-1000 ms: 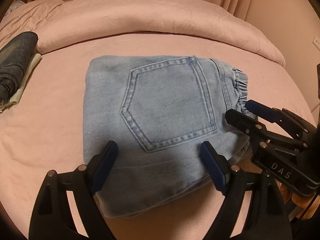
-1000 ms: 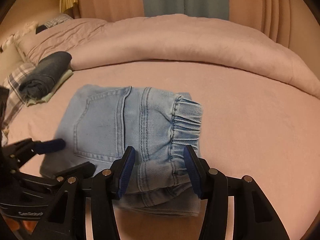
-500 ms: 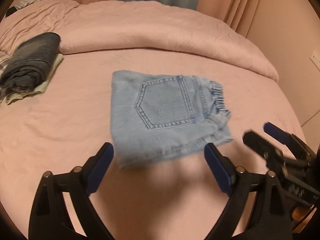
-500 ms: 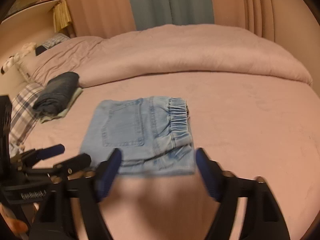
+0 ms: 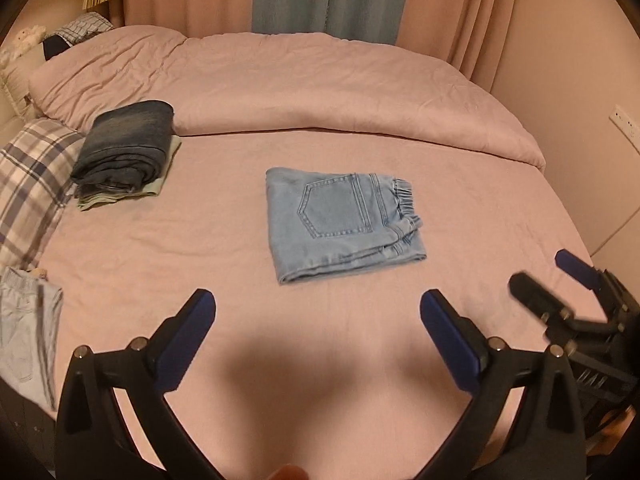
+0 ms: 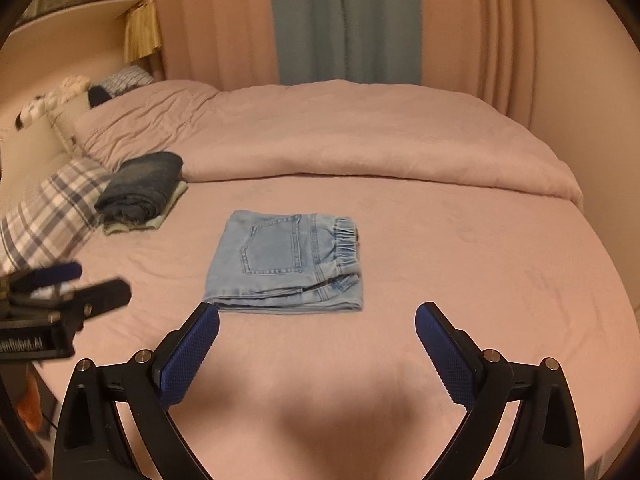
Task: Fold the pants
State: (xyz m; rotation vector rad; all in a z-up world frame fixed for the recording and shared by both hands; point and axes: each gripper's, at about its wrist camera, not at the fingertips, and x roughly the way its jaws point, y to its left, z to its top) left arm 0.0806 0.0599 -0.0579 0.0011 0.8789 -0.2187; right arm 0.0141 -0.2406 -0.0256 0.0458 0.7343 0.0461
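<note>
Light blue jeans [image 5: 340,224] lie folded into a compact square on the pink bed, back pocket up and elastic waistband to the right; they also show in the right wrist view [image 6: 286,262]. My left gripper [image 5: 316,308] is open and empty, pulled back toward the near bed edge, clear of the jeans. My right gripper [image 6: 316,320] is open and empty, just short of the jeans' near fold. Each gripper shows in the other's view, the right one [image 5: 556,284] at the right and the left one [image 6: 80,284] at the left.
A folded stack of dark jeans on a pale green garment [image 5: 124,152] sits at the left. A plaid pillow [image 5: 28,184] lies beyond it. A rolled pink duvet [image 5: 320,92] spans the back. Pale blue cloth [image 5: 24,336] hangs at the near left edge.
Both grippers have let go of the folded jeans and drawn back and up from them. The right gripper's jaws have opened wider. The jeans stay folded in place.
</note>
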